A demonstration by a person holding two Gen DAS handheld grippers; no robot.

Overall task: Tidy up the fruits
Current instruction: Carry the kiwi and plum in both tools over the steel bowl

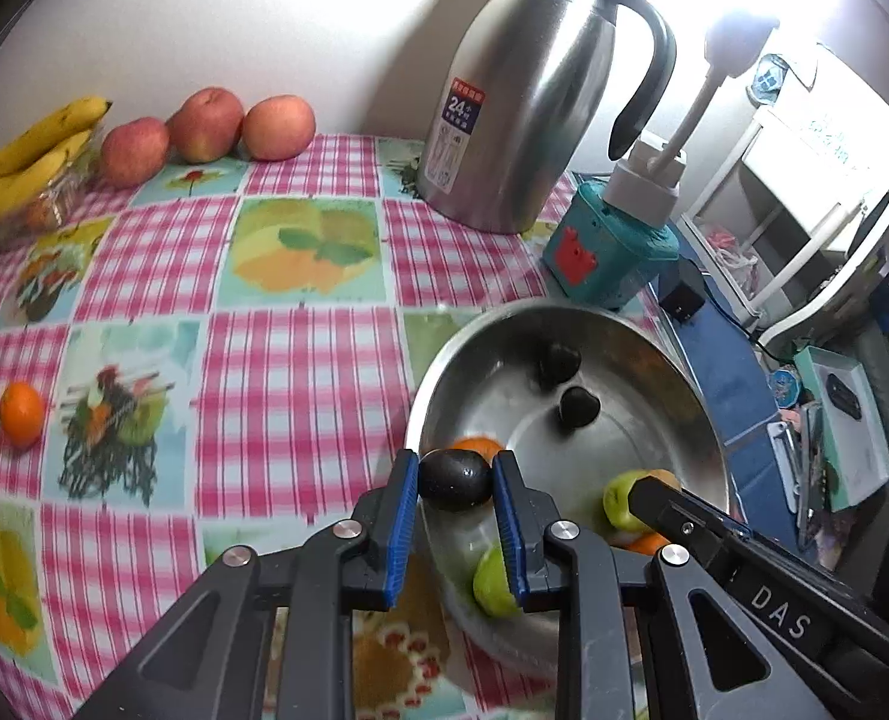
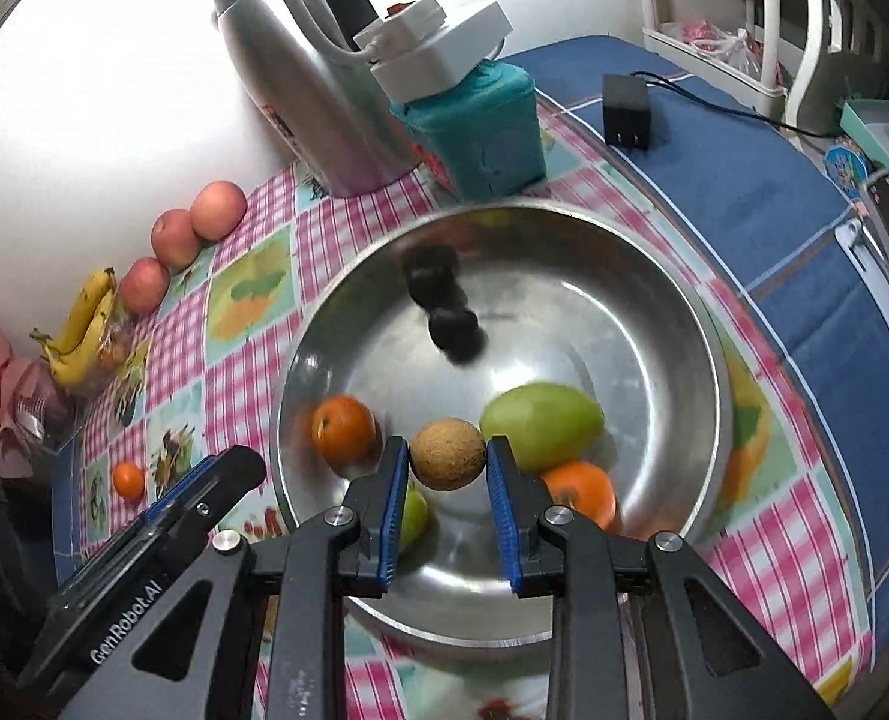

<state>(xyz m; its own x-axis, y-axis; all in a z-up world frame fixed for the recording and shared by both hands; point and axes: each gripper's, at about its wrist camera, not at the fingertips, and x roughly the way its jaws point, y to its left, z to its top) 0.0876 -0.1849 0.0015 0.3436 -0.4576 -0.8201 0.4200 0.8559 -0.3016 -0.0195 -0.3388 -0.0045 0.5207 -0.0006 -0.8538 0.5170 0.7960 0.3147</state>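
Left gripper [image 1: 455,480] pinches a dark fruit [image 1: 455,479] over the bowl [image 2: 672,300] rim; right gripper [image 2: 447,456] pinches a tan fruit [image 2: 447,453] above it. Bowl already holds several fruits. At 9 o'clock an orange [image 1: 21,414] waits; farther, at 10, apples [image 1: 204,125] and bananas [image 1: 24,156] on the checked cloth [image 1: 300,360]; jug [image 1: 522,96] at 1.

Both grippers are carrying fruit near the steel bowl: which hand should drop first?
Probably right. The right gripper holds its tan round fruit well inside the steel bowl; the left gripper's dark fruit hangs only over the rim.
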